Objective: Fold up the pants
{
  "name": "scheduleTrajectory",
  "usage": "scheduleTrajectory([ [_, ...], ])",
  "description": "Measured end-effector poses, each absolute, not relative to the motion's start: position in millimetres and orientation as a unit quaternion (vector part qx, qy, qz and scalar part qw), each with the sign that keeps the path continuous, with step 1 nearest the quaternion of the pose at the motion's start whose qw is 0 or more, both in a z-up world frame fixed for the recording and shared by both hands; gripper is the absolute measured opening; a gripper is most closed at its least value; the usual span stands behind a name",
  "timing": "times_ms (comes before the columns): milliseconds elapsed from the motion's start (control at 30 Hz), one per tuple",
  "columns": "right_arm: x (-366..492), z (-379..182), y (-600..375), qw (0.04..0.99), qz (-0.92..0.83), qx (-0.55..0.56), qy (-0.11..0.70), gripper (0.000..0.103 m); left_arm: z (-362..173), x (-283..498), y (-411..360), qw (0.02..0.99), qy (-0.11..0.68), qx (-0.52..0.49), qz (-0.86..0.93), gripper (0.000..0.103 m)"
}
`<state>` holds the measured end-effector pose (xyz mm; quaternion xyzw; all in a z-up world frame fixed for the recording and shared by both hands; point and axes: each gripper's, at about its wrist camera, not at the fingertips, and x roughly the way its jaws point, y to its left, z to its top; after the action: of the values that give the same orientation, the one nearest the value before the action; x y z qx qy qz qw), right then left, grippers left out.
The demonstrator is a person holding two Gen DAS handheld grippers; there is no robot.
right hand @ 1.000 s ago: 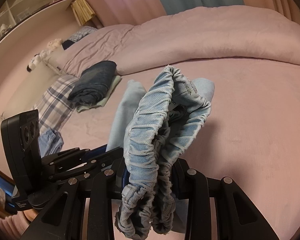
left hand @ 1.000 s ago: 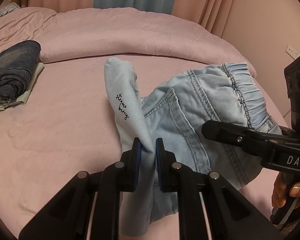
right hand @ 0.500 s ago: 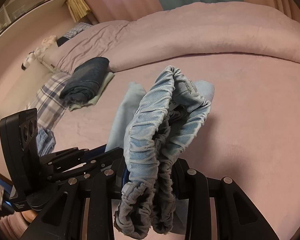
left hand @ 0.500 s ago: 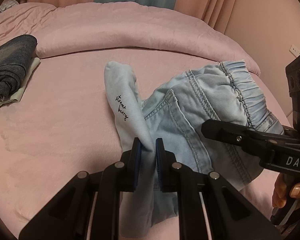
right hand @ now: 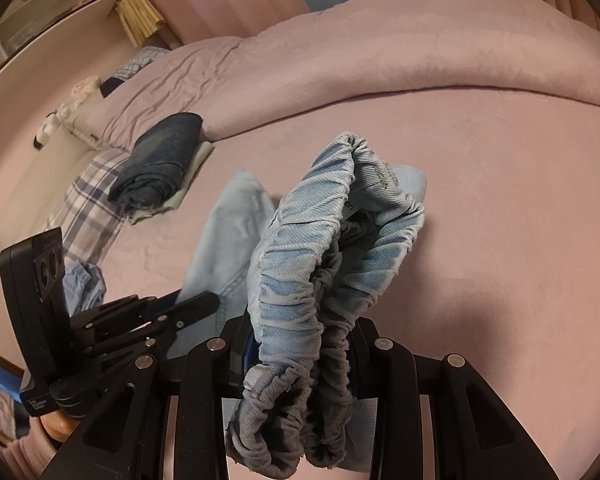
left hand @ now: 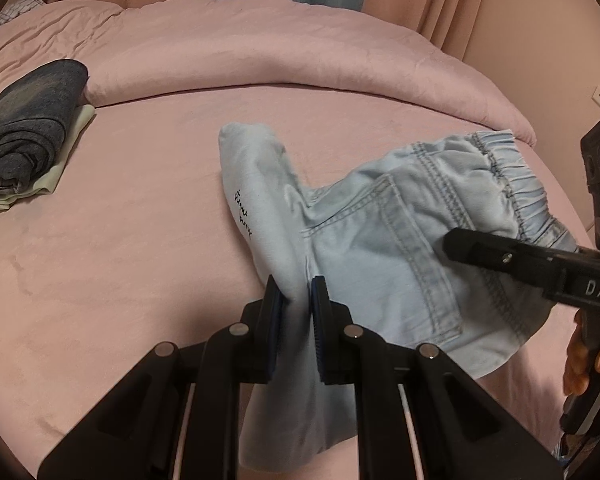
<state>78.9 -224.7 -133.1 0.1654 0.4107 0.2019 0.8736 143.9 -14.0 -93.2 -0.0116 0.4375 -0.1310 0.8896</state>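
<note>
Light blue denim pants (left hand: 380, 240) with an elastic waistband hang between my two grippers above a pink bed (left hand: 120, 260). My left gripper (left hand: 296, 304) is shut on the leg fabric, near black script lettering (left hand: 242, 214). My right gripper (right hand: 300, 344) is shut on the gathered elastic waistband (right hand: 324, 248), which bunches over its jaws. The right gripper also shows at the right of the left wrist view (left hand: 500, 258). The left gripper shows at the lower left of the right wrist view (right hand: 148, 320). The leg end (left hand: 248, 140) rests on the bed.
A folded dark blue garment on a pale one (left hand: 28, 136) lies at the bed's left, also in the right wrist view (right hand: 160, 160). A rolled pink duvet (left hand: 300, 56) runs across the back. A plaid pillow (right hand: 92, 200) and a shelf (right hand: 60, 12) are at the far left.
Both grippers keep their hold on the pants. The views shift slightly and the pants sit a little farther over the bed; the folded pile appears nearer the left view's centre.
</note>
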Motion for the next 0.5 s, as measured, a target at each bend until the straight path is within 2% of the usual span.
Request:
scheduleTrajectory([
  [333,83,-142,-234,0.868,0.185,0.173,0.427,0.037,-104,146,5,0.885,0.454,0.005,-0.103,0.019],
  [500,84,-153,-241,0.863,0.17,0.177,0.442,0.045,-110,144,10,0.881,0.464,0.01,-0.091,0.025],
])
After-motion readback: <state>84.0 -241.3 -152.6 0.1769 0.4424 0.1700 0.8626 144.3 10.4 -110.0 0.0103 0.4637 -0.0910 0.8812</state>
